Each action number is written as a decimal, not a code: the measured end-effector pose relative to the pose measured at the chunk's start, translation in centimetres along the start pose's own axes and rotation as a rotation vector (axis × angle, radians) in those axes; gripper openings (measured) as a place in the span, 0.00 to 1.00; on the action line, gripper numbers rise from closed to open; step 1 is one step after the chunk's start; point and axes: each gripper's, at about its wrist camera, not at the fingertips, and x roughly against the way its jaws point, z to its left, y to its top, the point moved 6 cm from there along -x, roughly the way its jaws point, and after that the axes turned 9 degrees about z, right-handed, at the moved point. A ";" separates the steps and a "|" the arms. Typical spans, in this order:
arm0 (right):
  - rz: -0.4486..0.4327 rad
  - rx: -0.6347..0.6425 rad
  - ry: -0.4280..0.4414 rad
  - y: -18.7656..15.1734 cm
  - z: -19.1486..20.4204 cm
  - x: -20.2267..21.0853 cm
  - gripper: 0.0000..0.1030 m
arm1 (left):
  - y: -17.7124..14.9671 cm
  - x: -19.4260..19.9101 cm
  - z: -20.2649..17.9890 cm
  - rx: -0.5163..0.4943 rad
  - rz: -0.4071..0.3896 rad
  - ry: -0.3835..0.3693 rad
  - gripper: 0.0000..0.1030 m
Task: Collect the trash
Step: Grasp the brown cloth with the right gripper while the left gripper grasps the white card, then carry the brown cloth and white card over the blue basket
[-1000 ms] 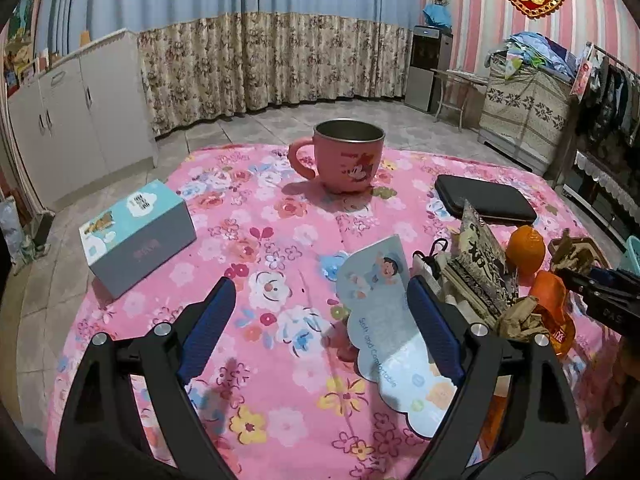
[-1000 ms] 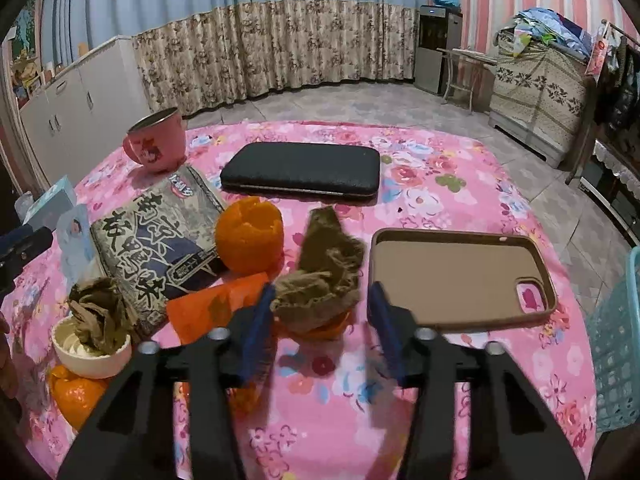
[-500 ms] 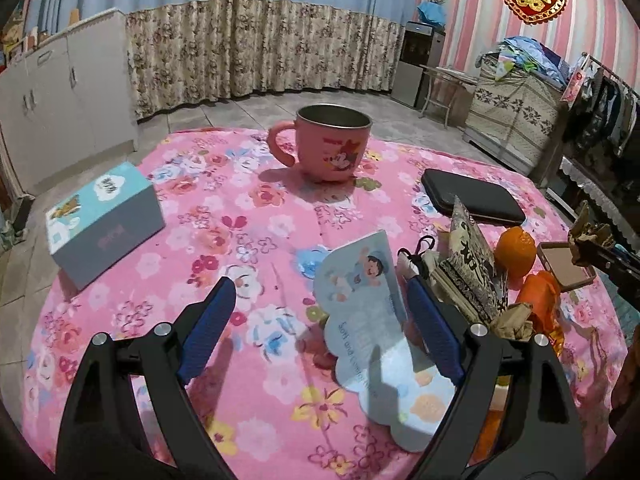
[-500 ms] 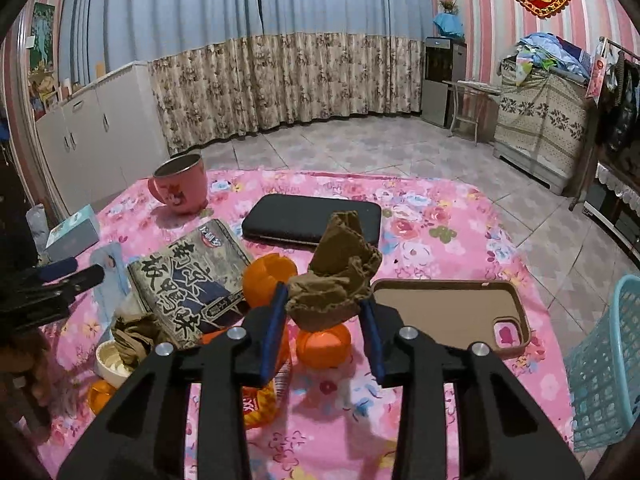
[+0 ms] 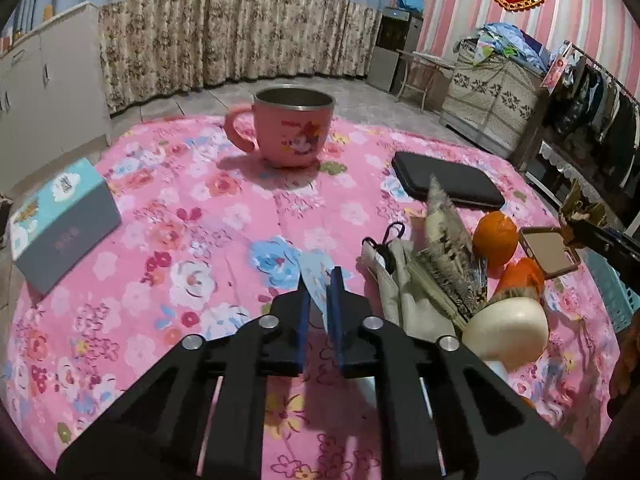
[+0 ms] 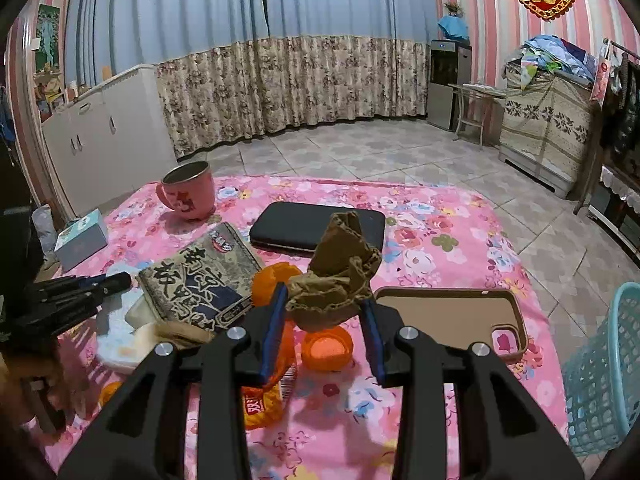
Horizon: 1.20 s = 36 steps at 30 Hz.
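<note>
My left gripper (image 5: 320, 280) is low over the pink flowered tablecloth (image 5: 180, 248); its jaws are closing, and their pads pinch a thin light-blue printed card (image 5: 316, 286) that stands on edge between them. In the right wrist view my right gripper (image 6: 324, 296) is shut on a crumpled brown paper wad (image 6: 340, 264) and holds it above the table. Under and beside it lie an orange (image 6: 276, 280), an orange peel cup (image 6: 326, 350), an orange wrapper (image 6: 264, 400) and a printed snack packet (image 6: 200, 284). A white bowl (image 5: 508, 330) sits right of the left gripper.
A pink mug (image 5: 294, 132) stands at the far side, with a black case (image 5: 448, 180) to its right. A tissue box (image 5: 60, 224) lies at the left, a brown phone case (image 6: 452, 316) at the right. A teal mesh basket (image 6: 604, 372) stands off the table's right edge.
The left jaws went from wide open to pinched on the light-blue card. The right gripper rose with the brown paper wad, which was resting low among the peels.
</note>
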 end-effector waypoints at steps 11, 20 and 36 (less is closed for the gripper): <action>-0.084 0.004 -0.003 1.0 -0.2 3.0 0.34 | 2.2 6.1 -0.2 -0.011 -0.174 0.057 0.00; -0.158 -0.014 -0.017 2.1 -2.4 6.6 0.34 | 4.9 9.2 -5.3 -0.075 -0.252 0.068 0.00; -0.251 -0.164 -0.316 -0.7 -20.4 16.2 0.34 | 8.2 9.9 -30.3 -0.299 -0.299 -0.165 0.00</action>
